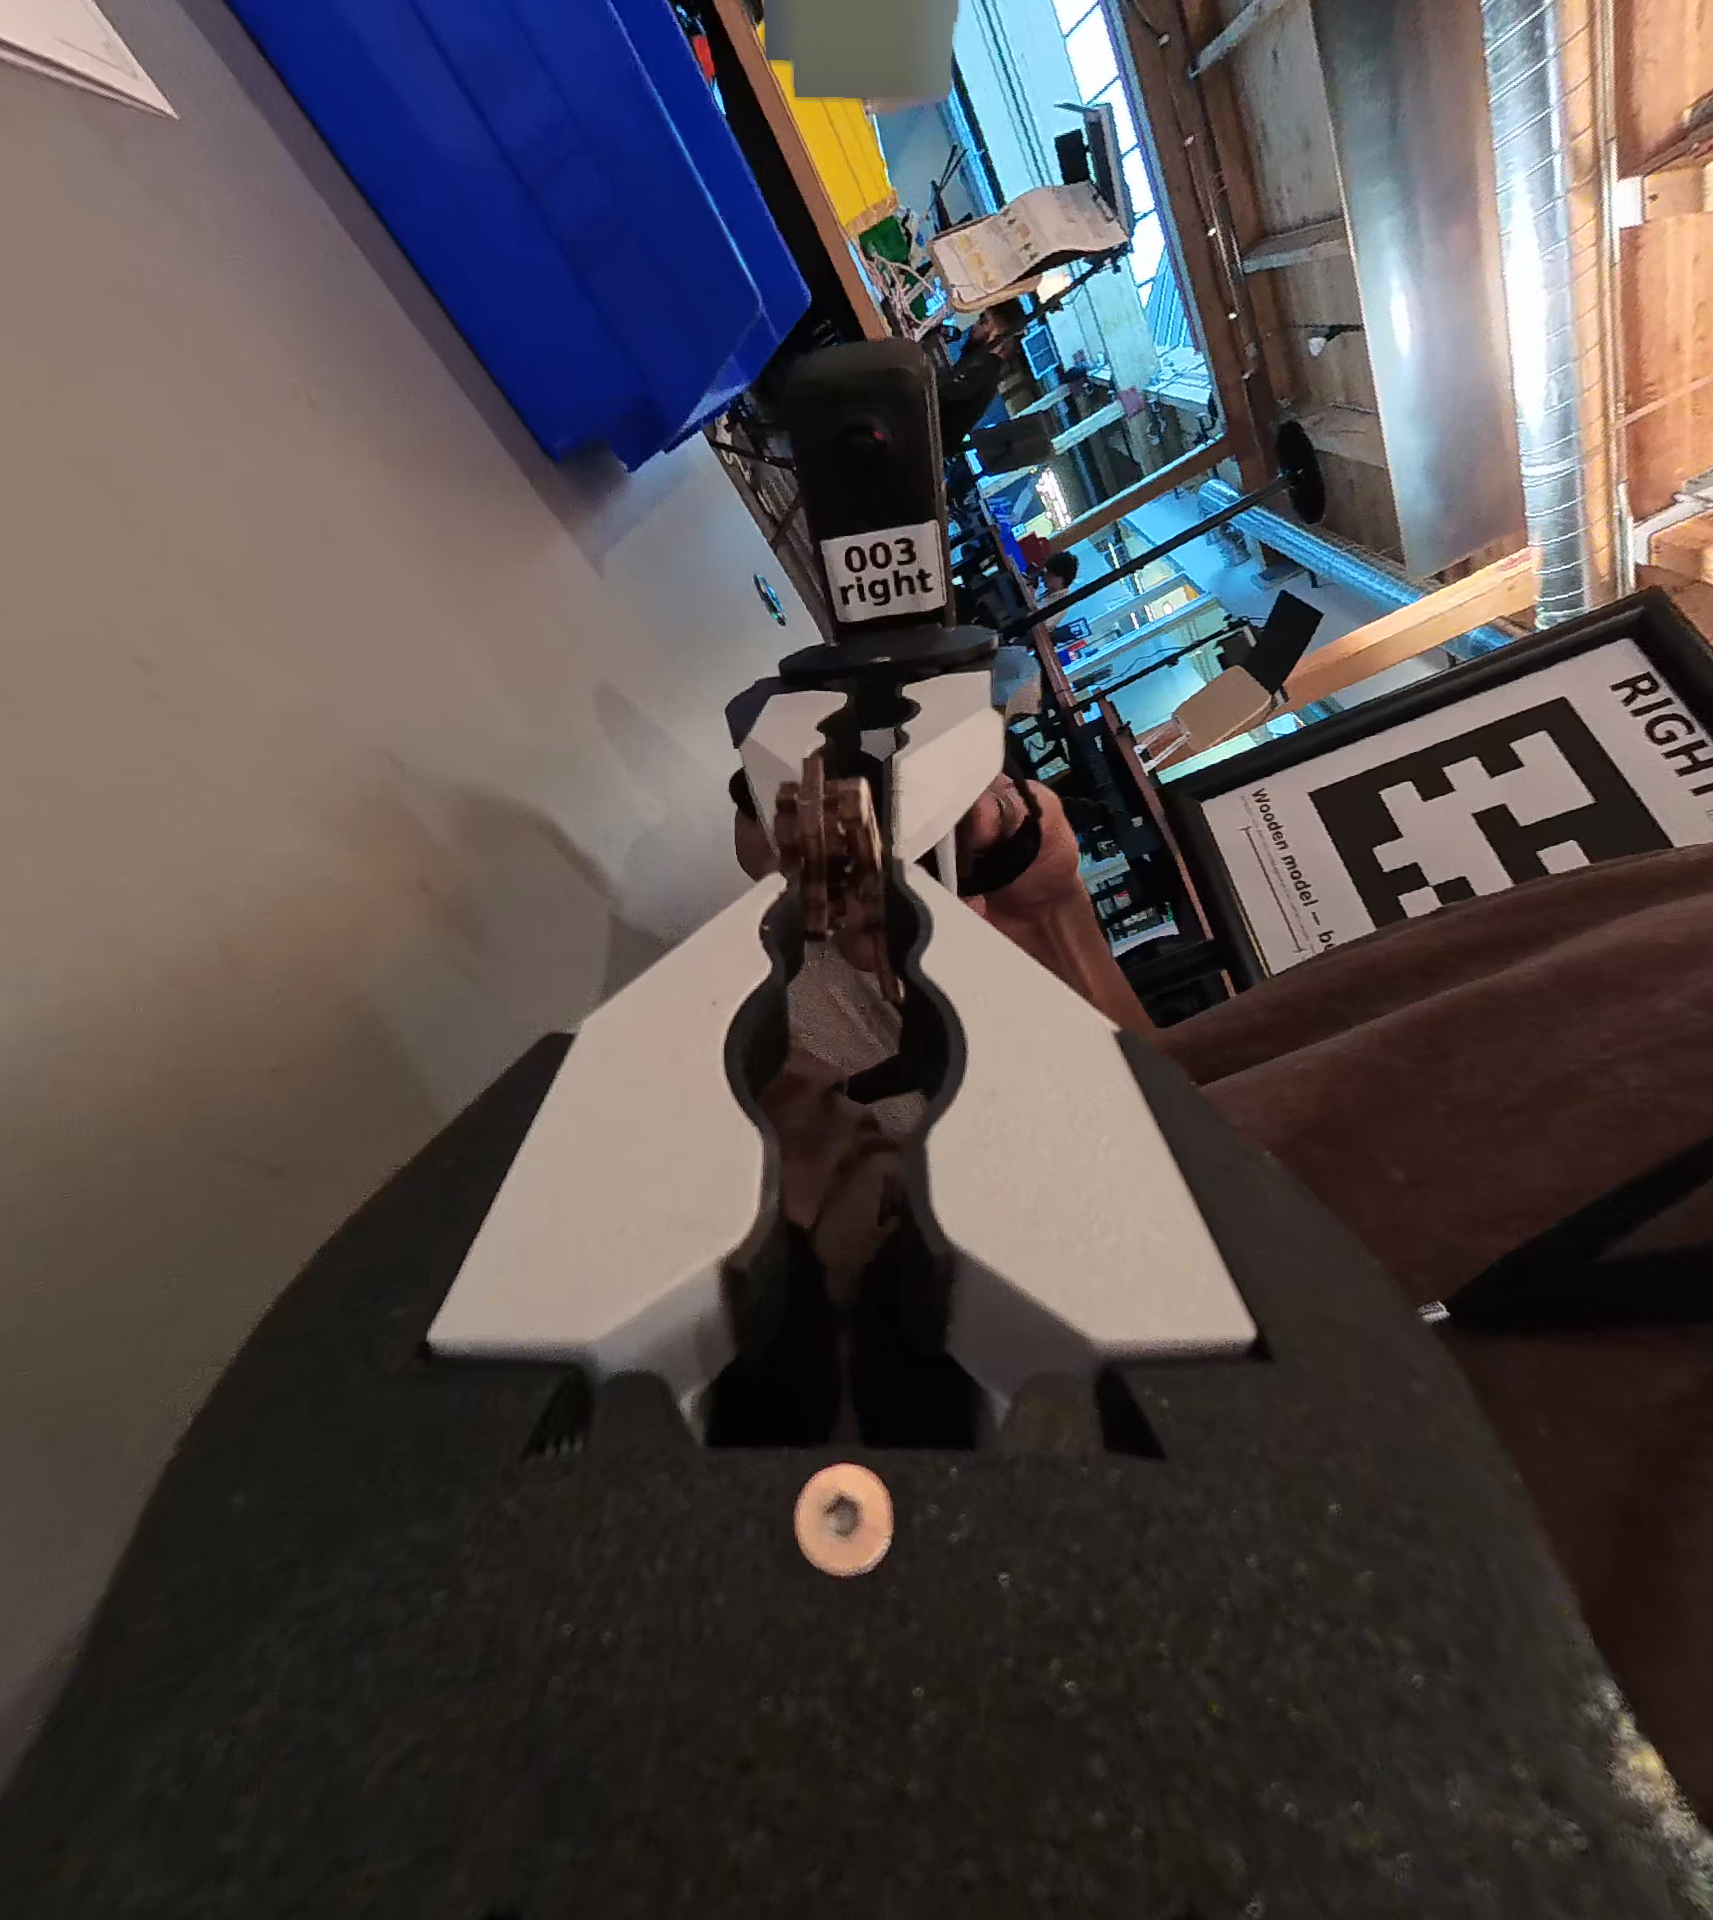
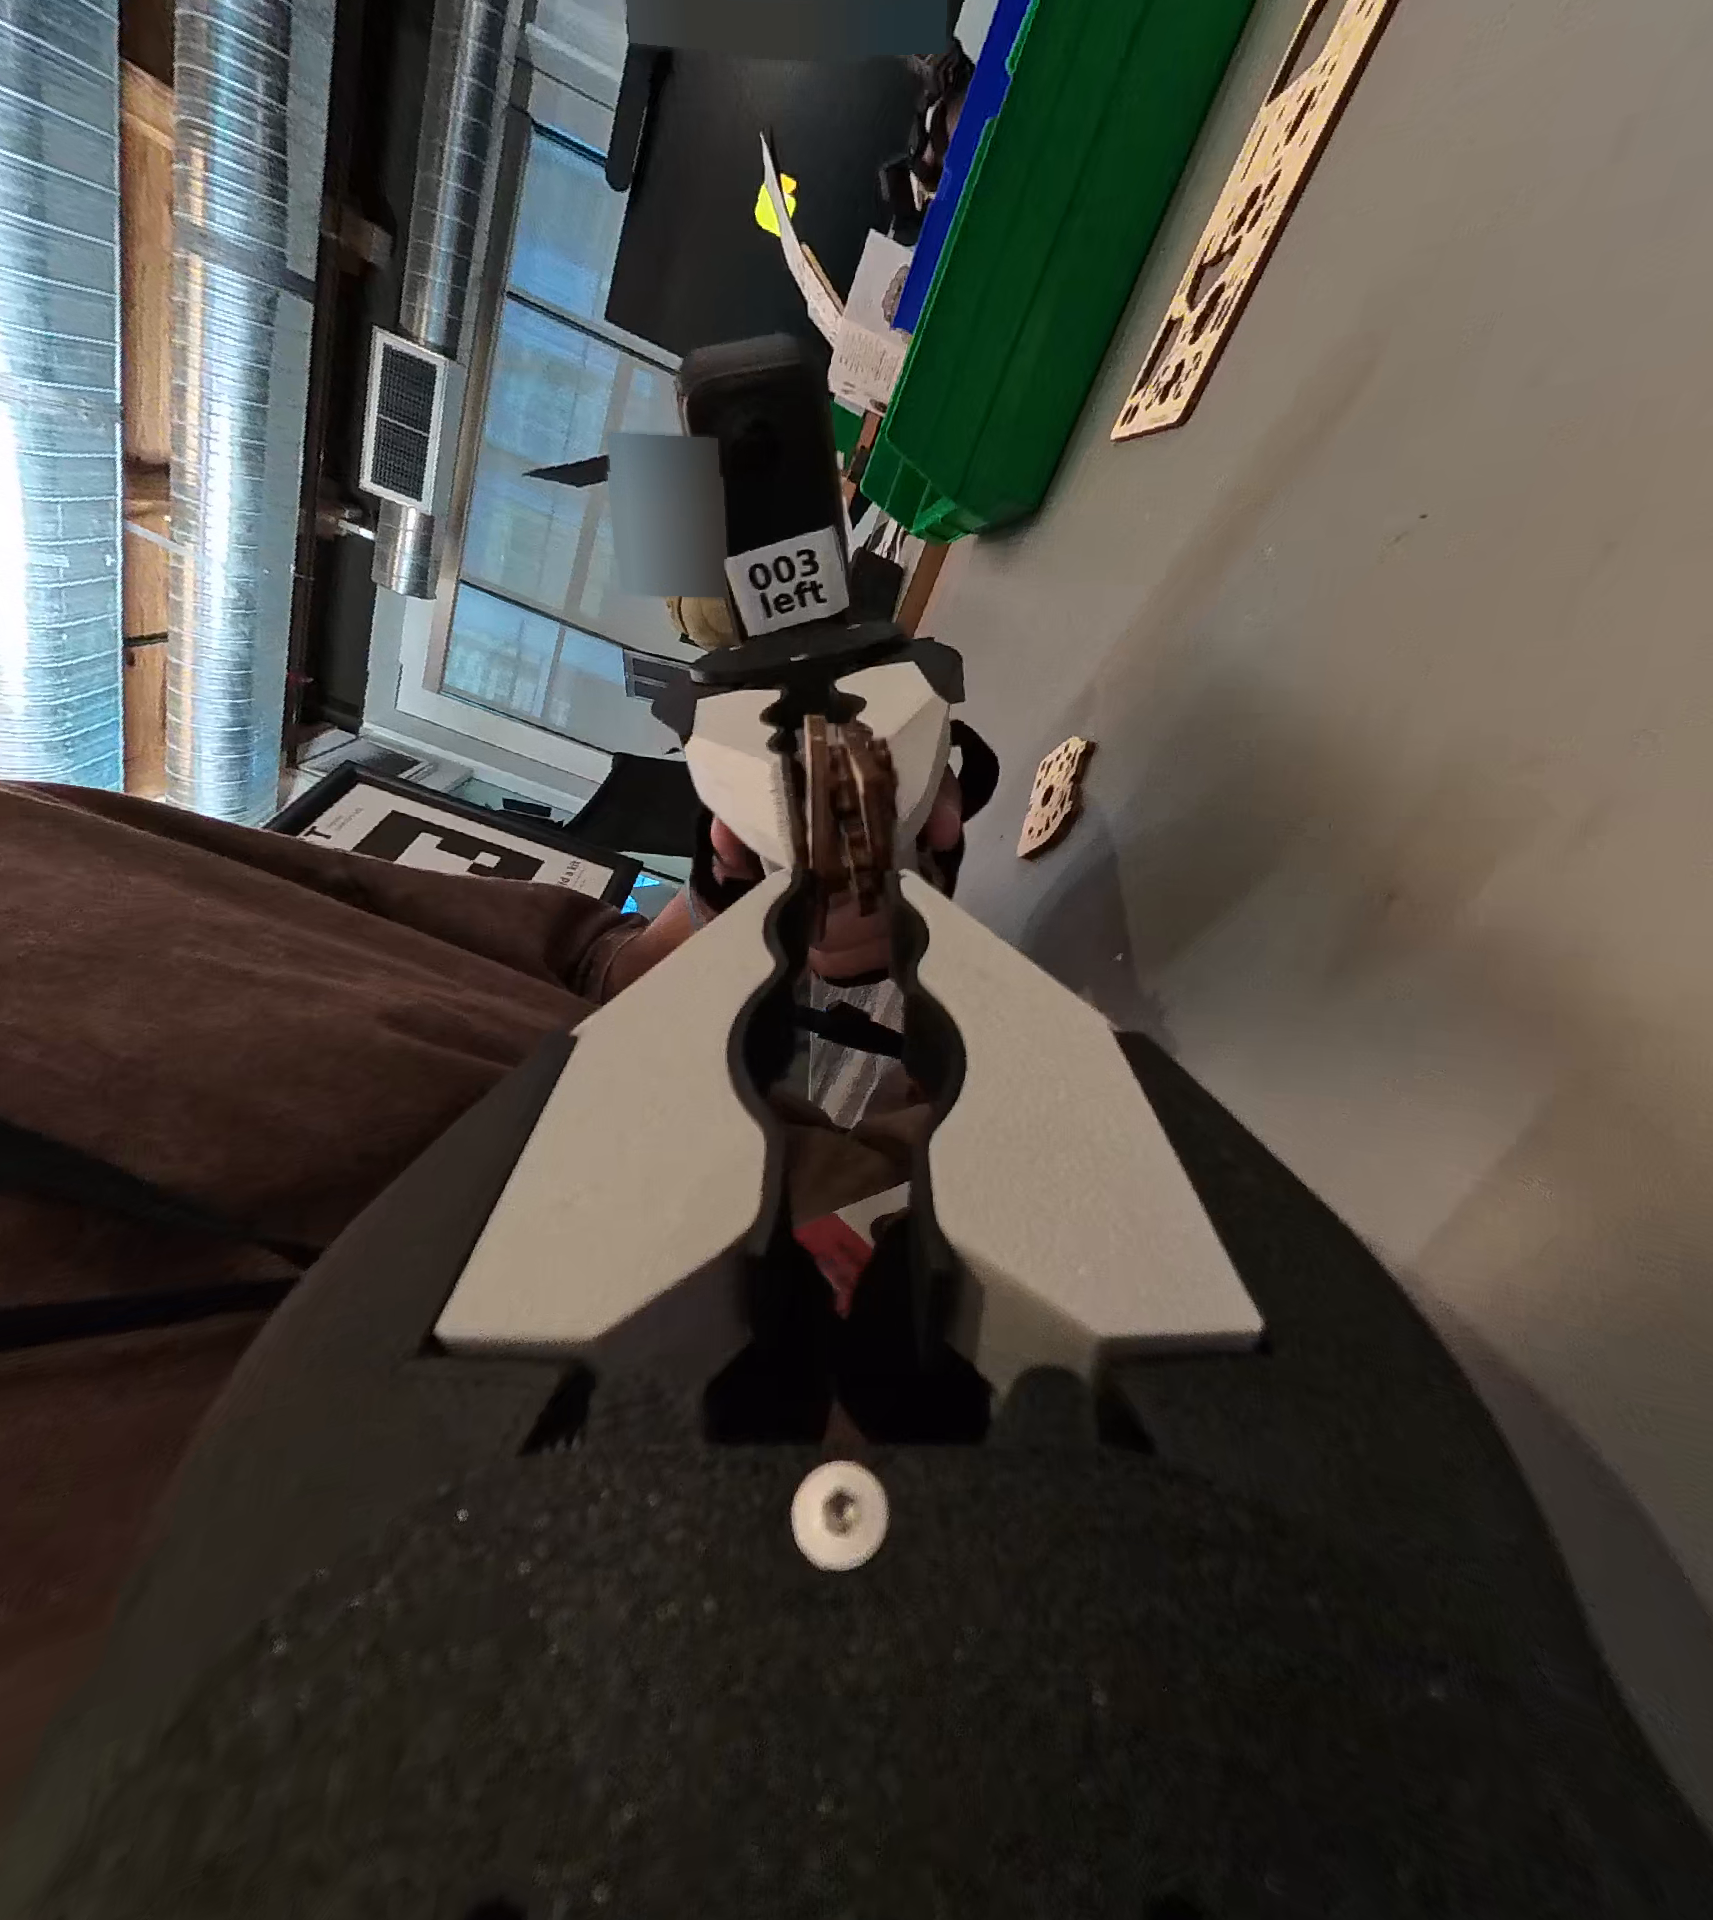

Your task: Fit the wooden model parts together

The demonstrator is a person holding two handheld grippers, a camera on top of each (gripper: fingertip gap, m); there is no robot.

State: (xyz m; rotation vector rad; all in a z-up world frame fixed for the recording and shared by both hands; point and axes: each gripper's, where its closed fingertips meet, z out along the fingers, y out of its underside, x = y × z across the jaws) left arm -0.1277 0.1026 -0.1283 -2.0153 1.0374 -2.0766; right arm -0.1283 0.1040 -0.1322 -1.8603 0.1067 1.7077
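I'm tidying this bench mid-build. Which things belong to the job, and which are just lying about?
In use: wooden parts, left gripper, right gripper.
Lying about: blue bin, green bin, cut sheet, loose disc, framed sign.

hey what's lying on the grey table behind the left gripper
In the right wrist view, a small round wooden piece lies on the table behind the left gripper. That gripper hides anything directly behind it.

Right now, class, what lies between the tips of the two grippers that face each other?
The wooden model parts, gripped from both sides by the left gripper and the right gripper. No bare gap remains between them. Both wrist views show this.
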